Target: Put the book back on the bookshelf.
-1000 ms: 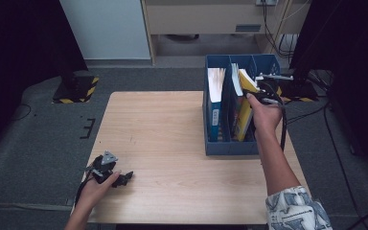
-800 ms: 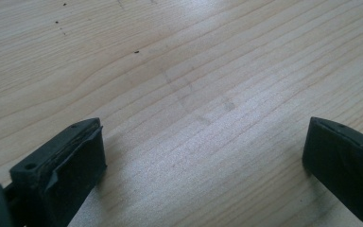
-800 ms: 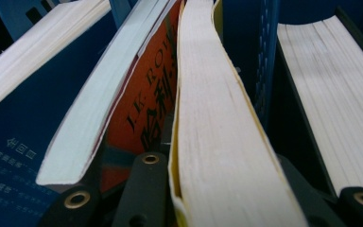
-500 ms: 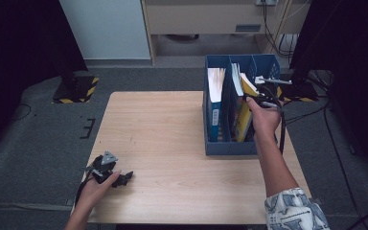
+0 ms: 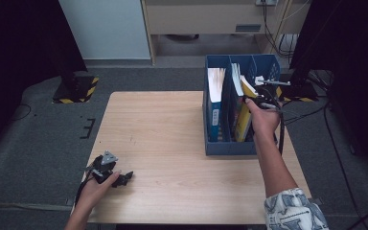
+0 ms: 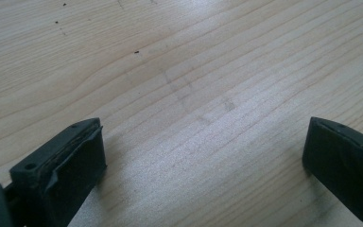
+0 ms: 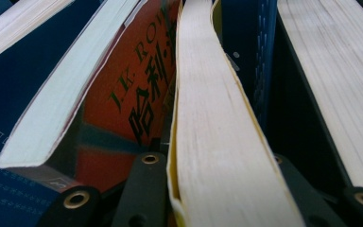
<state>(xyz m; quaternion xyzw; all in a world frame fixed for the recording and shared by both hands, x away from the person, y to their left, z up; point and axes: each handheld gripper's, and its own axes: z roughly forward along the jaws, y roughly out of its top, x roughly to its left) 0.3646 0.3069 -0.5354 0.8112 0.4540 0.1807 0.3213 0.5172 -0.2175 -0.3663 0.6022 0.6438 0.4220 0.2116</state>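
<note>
- The right tool (image 5: pixel 258 98) is clamping the yellow book (image 7: pixel 217 142), its jaws pressing on either side of the page block, as the right gripper view is showing.
- The yellow book (image 5: pixel 244 117) is standing in the blue file box (image 5: pixel 230 147), in the middle compartment, leaning tilted rather than upright.
- An orange book (image 7: pixel 123 109) is sitting just beside the yellow one in the right gripper view, its cover touching or nearly touching it; I cannot tell which.
- A white-paged book (image 5: pixel 215 96) is standing in the left compartment of the file box, apart from the yellow book.
- The file box is resting on the right side of the wooden worktop (image 5: pixel 172 134), near its far edge.
- The left tool (image 5: pixel 117 178) is lying low at the near left corner of the worktop, well apart from the box.
- Its jaws are standing wide, with bare wood (image 6: pixel 203 118) between them and nothing in their grip.
- The person's right hand (image 5: pixel 263 117) is reaching over the box's right side.
</note>
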